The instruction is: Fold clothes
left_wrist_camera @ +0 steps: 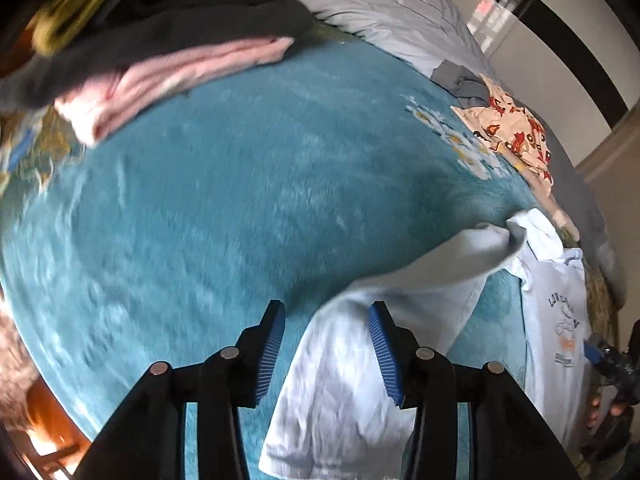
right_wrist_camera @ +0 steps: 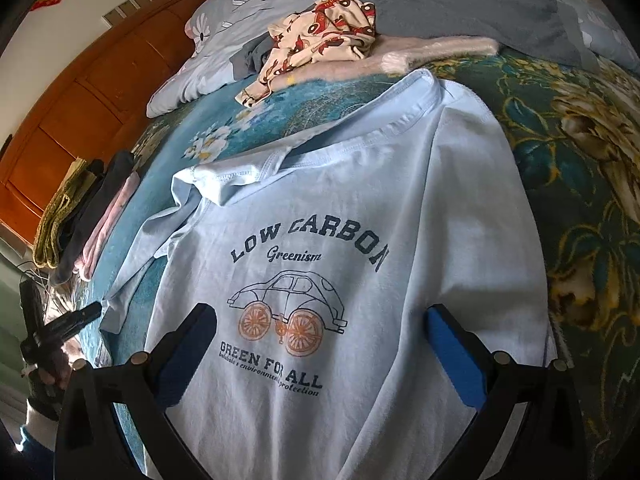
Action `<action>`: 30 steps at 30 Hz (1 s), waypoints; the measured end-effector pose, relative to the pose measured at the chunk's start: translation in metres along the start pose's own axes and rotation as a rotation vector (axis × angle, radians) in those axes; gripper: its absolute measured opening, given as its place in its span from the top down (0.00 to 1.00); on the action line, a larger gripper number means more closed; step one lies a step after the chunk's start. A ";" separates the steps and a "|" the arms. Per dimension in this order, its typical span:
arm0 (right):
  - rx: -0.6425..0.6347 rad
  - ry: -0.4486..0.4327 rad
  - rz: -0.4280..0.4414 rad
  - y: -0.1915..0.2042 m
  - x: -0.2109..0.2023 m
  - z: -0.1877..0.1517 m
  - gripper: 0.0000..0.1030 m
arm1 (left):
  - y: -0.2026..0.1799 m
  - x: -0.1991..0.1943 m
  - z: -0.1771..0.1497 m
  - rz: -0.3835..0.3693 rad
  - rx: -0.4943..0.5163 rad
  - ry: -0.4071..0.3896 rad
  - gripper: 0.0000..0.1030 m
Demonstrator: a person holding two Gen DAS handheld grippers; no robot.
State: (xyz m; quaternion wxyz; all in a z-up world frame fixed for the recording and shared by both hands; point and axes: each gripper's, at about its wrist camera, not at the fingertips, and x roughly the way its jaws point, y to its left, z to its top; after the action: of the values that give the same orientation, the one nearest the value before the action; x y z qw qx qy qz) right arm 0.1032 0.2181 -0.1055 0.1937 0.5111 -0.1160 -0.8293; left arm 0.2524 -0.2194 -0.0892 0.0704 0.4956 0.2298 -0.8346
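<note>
A light-blue T-shirt (right_wrist_camera: 360, 200) with a "LOW CARBON" car print lies face up on the teal blanket (left_wrist_camera: 220, 208). Its left sleeve (left_wrist_camera: 340, 392) is folded over and crumpled toward the shirt's side. My left gripper (left_wrist_camera: 329, 342) is open, hovering over that sleeve, and the cloth runs under the gap between its blue pads. My right gripper (right_wrist_camera: 322, 346) is open wide just above the shirt's lower front, straddling the printed car. Neither gripper holds any cloth.
A stack of folded clothes (left_wrist_camera: 160, 40), olive, dark grey and pink, sits at the blanket's far left. A cream garment with red cars (right_wrist_camera: 320, 36) and a grey one lie near the pillows (right_wrist_camera: 224, 28). A grey blanket (right_wrist_camera: 460, 12) lies behind. The wooden headboard (right_wrist_camera: 92, 92) stands to the left.
</note>
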 end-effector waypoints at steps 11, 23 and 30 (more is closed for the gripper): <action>-0.010 0.001 -0.027 0.007 0.005 0.001 0.00 | -0.024 0.005 -0.019 0.094 0.042 -0.005 0.81; -0.020 0.006 -0.052 0.011 0.009 0.002 0.00 | -0.003 -0.007 0.036 0.286 0.085 -0.107 0.95; -0.018 0.005 -0.043 0.010 0.007 0.003 0.00 | 0.010 0.024 0.074 0.342 0.074 -0.058 0.95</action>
State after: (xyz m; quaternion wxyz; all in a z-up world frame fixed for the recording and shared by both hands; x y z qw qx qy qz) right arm 0.0993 0.2064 -0.1061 0.1804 0.5140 -0.0971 -0.8330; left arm 0.1852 -0.2595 -0.0830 0.1996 0.5055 0.1090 -0.8323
